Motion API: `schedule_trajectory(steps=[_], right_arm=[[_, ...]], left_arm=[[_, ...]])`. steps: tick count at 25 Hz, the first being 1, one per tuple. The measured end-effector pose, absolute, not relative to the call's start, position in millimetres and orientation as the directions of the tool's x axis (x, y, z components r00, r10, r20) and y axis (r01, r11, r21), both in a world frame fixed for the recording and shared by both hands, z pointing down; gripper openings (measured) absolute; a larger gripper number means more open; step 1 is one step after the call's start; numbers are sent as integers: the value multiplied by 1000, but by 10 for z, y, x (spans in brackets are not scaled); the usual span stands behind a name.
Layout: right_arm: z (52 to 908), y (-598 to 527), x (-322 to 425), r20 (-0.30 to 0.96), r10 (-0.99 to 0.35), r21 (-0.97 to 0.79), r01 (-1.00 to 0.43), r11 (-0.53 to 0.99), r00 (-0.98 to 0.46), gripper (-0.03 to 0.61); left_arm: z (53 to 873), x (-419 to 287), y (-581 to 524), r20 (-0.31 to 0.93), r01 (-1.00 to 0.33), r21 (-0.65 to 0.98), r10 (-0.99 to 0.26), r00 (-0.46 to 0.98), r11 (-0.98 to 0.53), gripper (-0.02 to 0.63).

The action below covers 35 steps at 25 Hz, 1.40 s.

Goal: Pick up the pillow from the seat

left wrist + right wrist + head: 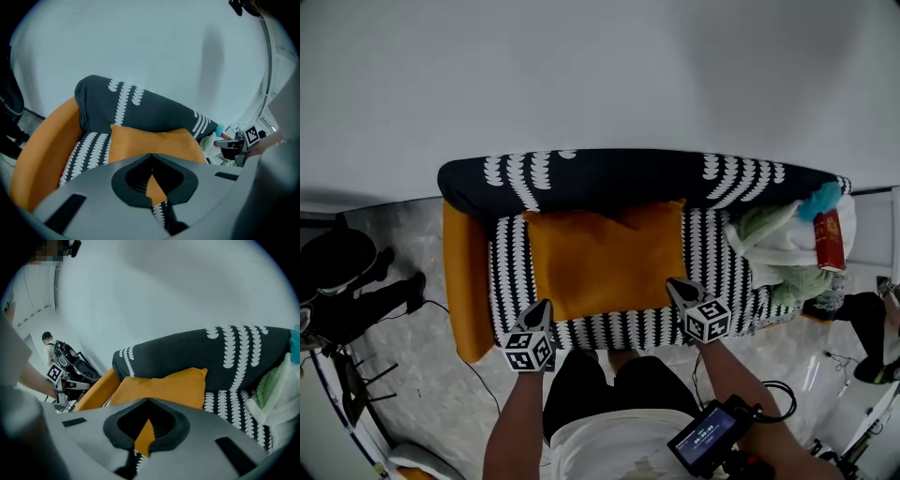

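An orange pillow [605, 258] lies on the seat of a black-and-white patterned sofa [609, 176], leaning against the backrest. My left gripper [546, 304] is shut, its tip over the pillow's front left corner. My right gripper [671, 282] is shut too, its tip at the pillow's front right corner. In the left gripper view the jaws of the left gripper [151, 155] meet with the pillow [150, 140] just beyond them. The right gripper view shows the right gripper [148, 400] the same way, with the pillow [164, 385] ahead. I see nothing pinched in either one.
An orange armrest [464, 281] closes the sofa's left end. A heap of white and green cloth [778, 248] with a red item [828, 239] fills the seat's right end. A person [347, 281] and equipment stand at the left. Cables lie on the floor [769, 389].
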State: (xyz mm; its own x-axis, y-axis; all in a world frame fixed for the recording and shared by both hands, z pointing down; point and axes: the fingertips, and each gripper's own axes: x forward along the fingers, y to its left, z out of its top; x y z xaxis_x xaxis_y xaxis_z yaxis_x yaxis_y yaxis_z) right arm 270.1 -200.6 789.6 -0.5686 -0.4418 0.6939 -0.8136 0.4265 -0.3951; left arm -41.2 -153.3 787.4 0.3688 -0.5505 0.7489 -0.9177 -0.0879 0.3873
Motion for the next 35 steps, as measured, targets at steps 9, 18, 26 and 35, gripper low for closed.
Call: schedule_trajectory(steps=[9, 18, 26, 35], right_arm=[[8264, -2214, 2845, 700, -458, -395, -832, 391, -547, 12], [8525, -2466, 2937, 693, -488, -404, -847, 345, -530, 14], [8820, -2603, 3198, 725, -499, -394, -880, 264, -474, 232], [8996, -2642, 3182, 740, -496, -382, -891, 247, -455, 342]], left_arm=[[8363, -343, -1677, 764, -913, 405, -527, 373, -59, 9], [8753, -452, -1796, 795, -920, 391, -503, 339, -4, 107], [9050, -434, -1913, 807, -913, 405, -490, 331, 50, 255], [9395, -539, -2037, 844, -927, 371, -436, 312, 56, 408]])
